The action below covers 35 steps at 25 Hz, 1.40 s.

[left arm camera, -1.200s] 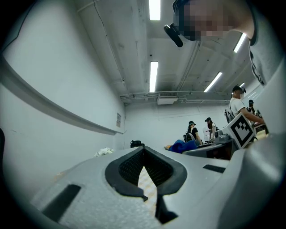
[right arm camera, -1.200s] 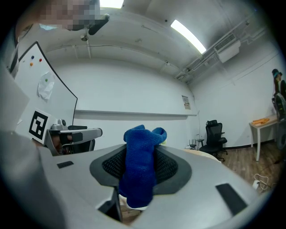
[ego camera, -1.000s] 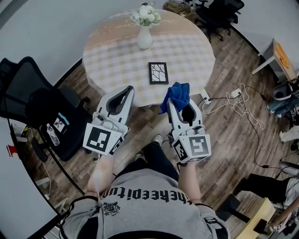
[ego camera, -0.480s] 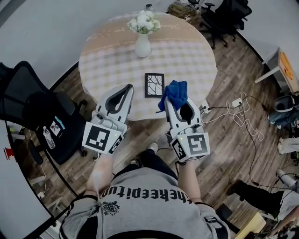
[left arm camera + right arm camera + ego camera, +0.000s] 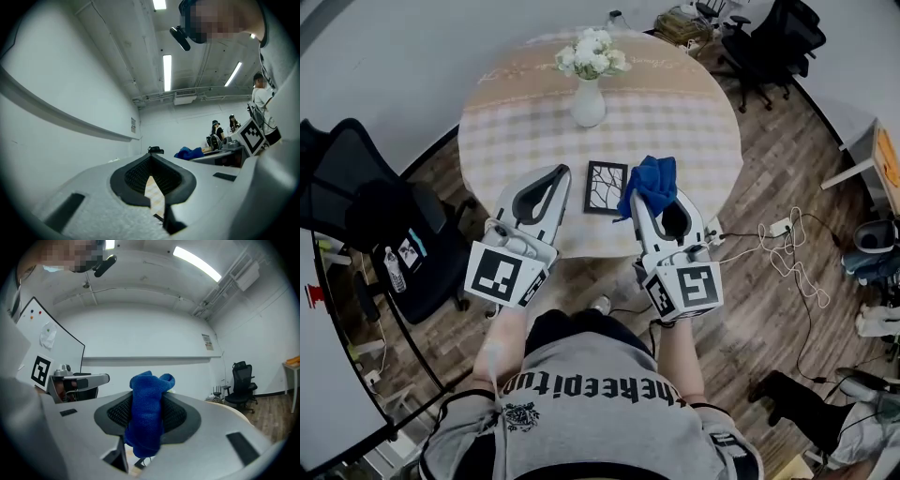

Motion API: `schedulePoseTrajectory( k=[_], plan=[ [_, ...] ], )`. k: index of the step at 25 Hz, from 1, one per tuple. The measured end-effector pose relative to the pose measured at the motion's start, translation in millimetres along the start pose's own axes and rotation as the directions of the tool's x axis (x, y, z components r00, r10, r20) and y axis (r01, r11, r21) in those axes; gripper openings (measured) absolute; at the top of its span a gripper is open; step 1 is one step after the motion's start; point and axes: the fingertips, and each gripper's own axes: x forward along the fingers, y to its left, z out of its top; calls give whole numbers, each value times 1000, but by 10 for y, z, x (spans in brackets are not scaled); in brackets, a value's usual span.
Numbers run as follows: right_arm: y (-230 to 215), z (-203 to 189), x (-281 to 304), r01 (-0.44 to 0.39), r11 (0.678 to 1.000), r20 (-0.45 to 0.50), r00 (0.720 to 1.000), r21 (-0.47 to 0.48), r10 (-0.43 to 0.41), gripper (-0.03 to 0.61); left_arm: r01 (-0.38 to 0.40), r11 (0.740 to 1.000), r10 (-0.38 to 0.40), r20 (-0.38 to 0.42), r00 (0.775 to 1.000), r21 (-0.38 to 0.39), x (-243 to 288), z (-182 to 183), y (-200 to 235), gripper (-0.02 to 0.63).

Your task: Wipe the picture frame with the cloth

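A small black picture frame (image 5: 606, 187) lies flat near the front edge of the round table (image 5: 684, 112). My right gripper (image 5: 648, 200) is shut on a bunched blue cloth (image 5: 652, 182), which hangs just right of the frame and overlaps its right edge in the head view. In the right gripper view the cloth (image 5: 149, 418) fills the gap between the jaws. My left gripper (image 5: 560, 175) hovers over the table edge left of the frame, its jaws together with nothing between them; the left gripper view shows only its own tips (image 5: 151, 157) meeting.
A white vase of flowers (image 5: 588, 92) stands behind the frame at the table's middle. A black office chair (image 5: 370, 211) stands to the left, more chairs (image 5: 769, 37) at the back right. White cables (image 5: 780, 232) trail over the wood floor at the right.
Both grippers have come forward over the table's front edge. The cloth has moved from in front of the frame to beside its right edge.
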Motion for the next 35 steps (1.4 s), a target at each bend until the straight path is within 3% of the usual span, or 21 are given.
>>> schedulePoseTrajectory(
  k=[6,12,25,35],
  plan=[
    [-106,-34,141,-21,1000,-4,1000,11,21,153,-25,1000,25,-16,1000,6,95,-67,79,15],
    [-159,-118,398,9,999,-24,1000,34,-8,153,-5,1000,5,-28,1000,-11,252,-161,291,15],
    [-252,-364,982,152,987,-80,986,55,-148,153,157,985,-159,-30,987,-65,806,-375,827,15],
    [-243,-806,1433,267,961,-170,953,76,-251,153,256,959,-264,-59,963,-119,1008,-725,1275,15]
  ],
)
